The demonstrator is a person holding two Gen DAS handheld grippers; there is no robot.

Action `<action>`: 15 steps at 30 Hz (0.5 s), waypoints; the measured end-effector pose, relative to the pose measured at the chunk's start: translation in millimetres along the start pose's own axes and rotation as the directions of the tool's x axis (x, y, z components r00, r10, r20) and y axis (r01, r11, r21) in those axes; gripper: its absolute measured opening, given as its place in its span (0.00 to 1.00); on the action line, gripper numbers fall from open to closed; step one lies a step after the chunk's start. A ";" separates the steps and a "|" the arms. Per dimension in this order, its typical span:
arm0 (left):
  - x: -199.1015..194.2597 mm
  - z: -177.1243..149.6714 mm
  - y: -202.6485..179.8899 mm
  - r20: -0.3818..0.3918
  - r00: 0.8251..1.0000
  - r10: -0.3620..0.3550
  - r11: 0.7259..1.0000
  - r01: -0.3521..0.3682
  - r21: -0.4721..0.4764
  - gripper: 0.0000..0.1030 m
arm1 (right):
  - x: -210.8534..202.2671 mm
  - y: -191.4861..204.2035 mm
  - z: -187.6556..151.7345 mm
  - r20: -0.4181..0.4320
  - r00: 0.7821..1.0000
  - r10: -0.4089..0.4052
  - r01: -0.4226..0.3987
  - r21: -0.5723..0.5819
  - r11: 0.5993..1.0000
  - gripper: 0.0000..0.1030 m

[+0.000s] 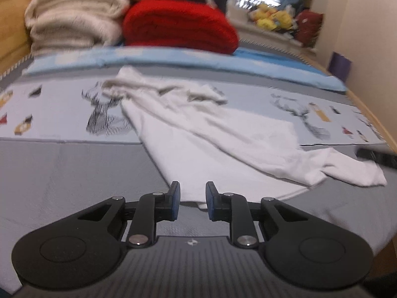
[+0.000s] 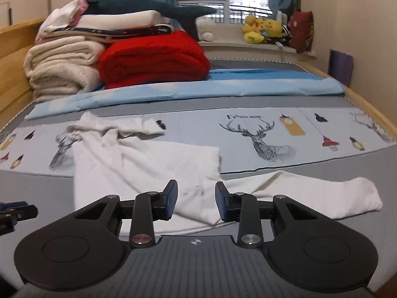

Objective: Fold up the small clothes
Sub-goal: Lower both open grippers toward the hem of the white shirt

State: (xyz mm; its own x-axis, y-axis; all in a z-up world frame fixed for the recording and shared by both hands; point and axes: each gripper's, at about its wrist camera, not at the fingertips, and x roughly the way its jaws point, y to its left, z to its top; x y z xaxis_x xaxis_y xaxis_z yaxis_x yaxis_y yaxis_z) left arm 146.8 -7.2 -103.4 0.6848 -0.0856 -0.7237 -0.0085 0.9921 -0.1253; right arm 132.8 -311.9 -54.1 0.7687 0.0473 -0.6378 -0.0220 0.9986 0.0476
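Observation:
A white long-sleeved top [image 1: 211,134] lies crumpled on the grey bed cover, one sleeve [image 1: 347,171] stretched out to the right. My left gripper [image 1: 193,191] hovers at the top's near hem, open, with a narrow gap between its blue pads [image 1: 176,198] and nothing pinched. In the right wrist view the same top [image 2: 148,164] lies ahead, its sleeve [image 2: 322,196] running right. My right gripper [image 2: 196,190] is open over the fold where sleeve meets body, and the cloth shows beyond the gap. The left gripper's tip [image 2: 15,213] peeks in at the far left.
A folded red blanket [image 2: 153,59] and cream blankets [image 2: 62,67] are stacked at the bed's far left. A blue sheet [image 2: 198,89] crosses behind the top. The wooden bed frame [image 2: 367,104] and a wall bound the right. Plush toys [image 2: 263,28] sit on the windowsill.

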 end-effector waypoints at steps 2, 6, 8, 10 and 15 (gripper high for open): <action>27.6 8.6 9.1 -0.070 0.997 -0.025 0.999 0.022 -0.045 0.25 | 16.0 -8.9 -4.4 -0.048 0.999 -0.021 0.022 0.014 1.000 0.31; 83.0 17.7 23.9 -0.185 0.982 -0.025 0.995 0.006 -0.101 0.26 | 29.2 -17.7 -0.2 -0.071 0.997 -0.007 0.009 0.030 1.000 0.31; 105.8 20.0 32.5 -0.217 0.976 -0.018 0.991 -0.012 -0.135 0.33 | 35.8 -18.8 -0.7 -0.092 0.996 -0.011 0.014 0.031 0.999 0.32; 125.9 19.9 40.8 -0.252 0.968 -0.013 0.985 -0.031 -0.172 0.36 | 41.2 -19.9 -0.2 -0.112 0.994 0.009 -0.003 0.052 0.999 0.33; 139.7 16.6 44.0 -0.274 0.961 -0.019 0.981 -0.035 -0.189 0.29 | 63.0 -13.0 1.4 -0.161 0.986 0.028 -0.023 0.034 0.999 0.45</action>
State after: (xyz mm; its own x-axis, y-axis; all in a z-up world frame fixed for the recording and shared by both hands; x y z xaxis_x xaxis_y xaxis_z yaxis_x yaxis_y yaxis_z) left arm 254.1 26.0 -198.7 0.4585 -0.1262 -0.8797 -0.1699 0.9592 -0.2262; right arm 182.4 -321.9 -93.8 0.6546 0.0784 -0.7519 -0.0182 0.9959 0.0881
